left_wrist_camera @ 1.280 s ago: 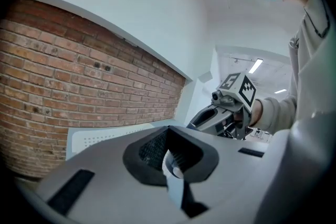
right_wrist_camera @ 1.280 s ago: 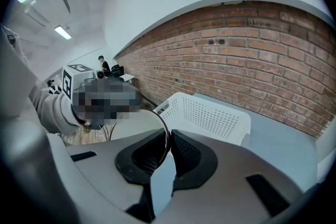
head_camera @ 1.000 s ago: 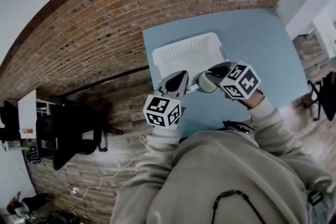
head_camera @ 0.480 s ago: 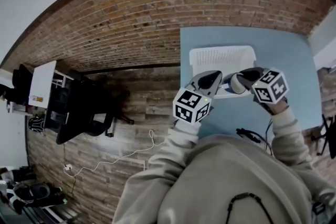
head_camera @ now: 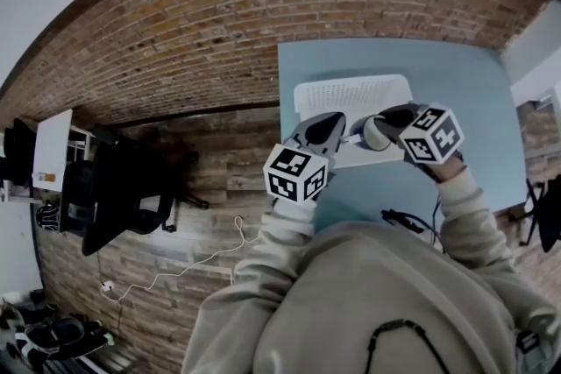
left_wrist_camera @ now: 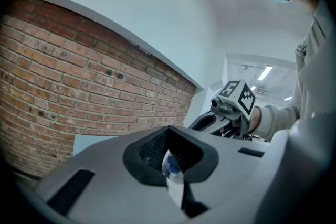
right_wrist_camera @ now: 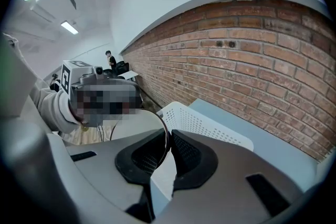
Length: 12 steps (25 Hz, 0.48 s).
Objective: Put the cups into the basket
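Observation:
A white perforated basket point(head_camera: 346, 92) stands on the light blue table point(head_camera: 456, 83). My right gripper point(head_camera: 384, 120) hangs over the basket's near right part, shut on the thin rim of a pale cup point(head_camera: 375, 136). In the right gripper view that cup point(right_wrist_camera: 131, 131) has its wall pinched between the jaws of the right gripper point(right_wrist_camera: 167, 147), with the basket point(right_wrist_camera: 210, 126) just beyond. My left gripper point(head_camera: 331, 123) sits close beside it at the basket's near edge. In its own view the left gripper point(left_wrist_camera: 170, 152) is shut on a thin white piece with blue print point(left_wrist_camera: 172, 166).
A brick wall point(head_camera: 219, 22) runs behind the table. To the left, a black office chair point(head_camera: 123, 197) stands on the floor, where a white cable point(head_camera: 202, 271) lies. A dark cable point(head_camera: 405, 219) lies at the table's near edge.
The head view has swung, so the table and basket sit differently in the picture. Both grippers have shifted sideways together by the basket's near edge. Both grips are unchanged.

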### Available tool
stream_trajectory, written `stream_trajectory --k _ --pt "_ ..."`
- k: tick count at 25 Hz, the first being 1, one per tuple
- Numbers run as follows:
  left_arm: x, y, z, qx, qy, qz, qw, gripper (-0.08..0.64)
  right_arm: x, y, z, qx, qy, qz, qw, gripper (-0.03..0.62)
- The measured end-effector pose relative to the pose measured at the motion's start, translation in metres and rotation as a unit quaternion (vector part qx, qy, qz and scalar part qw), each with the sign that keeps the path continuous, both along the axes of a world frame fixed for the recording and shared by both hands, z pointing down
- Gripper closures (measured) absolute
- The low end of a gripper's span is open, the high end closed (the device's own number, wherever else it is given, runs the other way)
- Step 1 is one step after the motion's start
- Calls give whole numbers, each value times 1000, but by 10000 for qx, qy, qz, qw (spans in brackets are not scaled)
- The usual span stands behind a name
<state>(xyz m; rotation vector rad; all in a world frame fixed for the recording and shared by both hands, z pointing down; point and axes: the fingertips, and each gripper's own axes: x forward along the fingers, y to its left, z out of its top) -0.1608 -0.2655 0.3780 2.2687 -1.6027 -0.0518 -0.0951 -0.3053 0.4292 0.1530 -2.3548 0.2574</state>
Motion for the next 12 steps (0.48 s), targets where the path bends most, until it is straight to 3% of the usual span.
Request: stream_trajectory --k 12 --pt "-24 -60 68 -691 308 -1 9971 563 -35 -54 75 -363 535 -74 9979 546"
